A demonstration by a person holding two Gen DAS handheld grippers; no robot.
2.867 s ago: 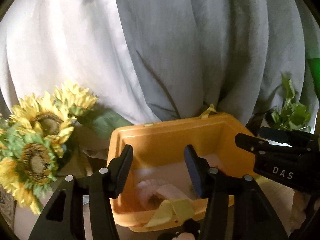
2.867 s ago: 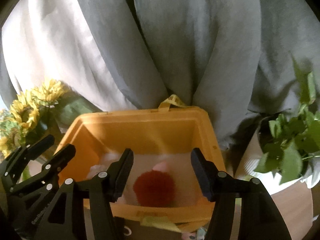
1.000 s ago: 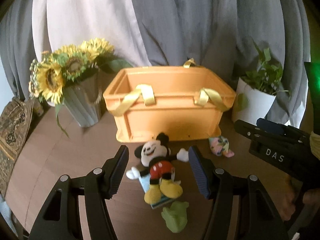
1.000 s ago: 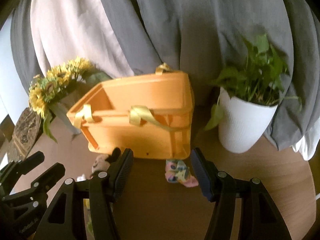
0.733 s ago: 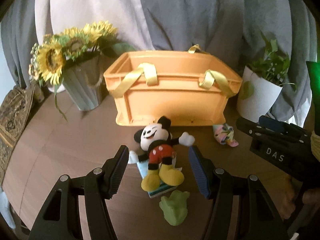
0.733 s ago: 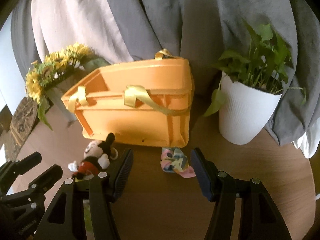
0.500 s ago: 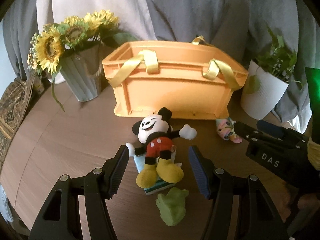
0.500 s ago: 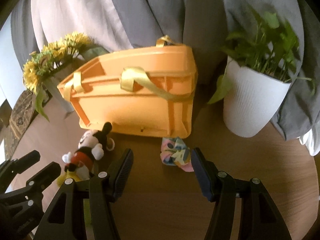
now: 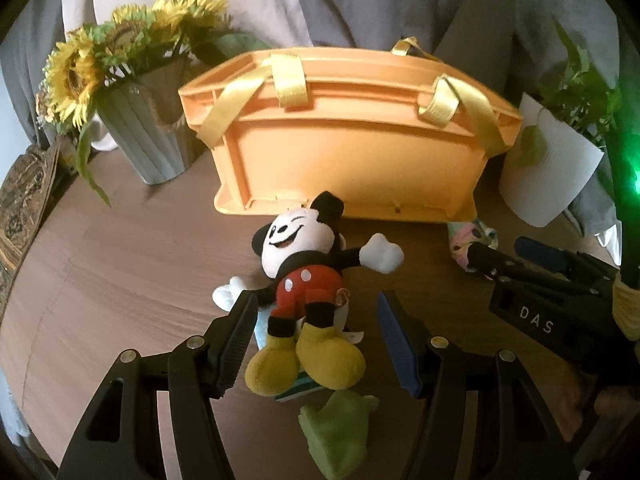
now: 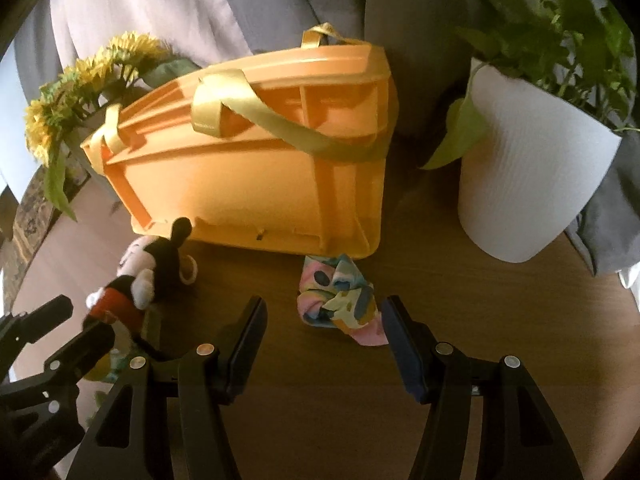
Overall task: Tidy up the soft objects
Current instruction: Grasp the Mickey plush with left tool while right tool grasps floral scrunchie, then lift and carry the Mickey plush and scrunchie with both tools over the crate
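Landmark: orange crate (image 9: 348, 160) with yellow ribbon handles

Mickey Mouse plush (image 9: 308, 280) lies face-up just in front of the crate's long wall, feet resting on a small striped item I can't identify. Left gripper (image 9: 316, 340) spread wide, empty, straddling the plush's legs

Pastel scrunchie (image 10: 340, 296) sits off the crate's front right corner. Right gripper (image 10: 324, 344) also spread, empty, lined up on it

Green soft piece (image 9: 338, 436) lies further out from the crate than Mickey

Handling, as I judge it: all light, squashy, non-fragile. Take the plush at the red-shorts torso, since limbs will flop. Pinch the scrunchie across its bunched middle; the fabric may slip
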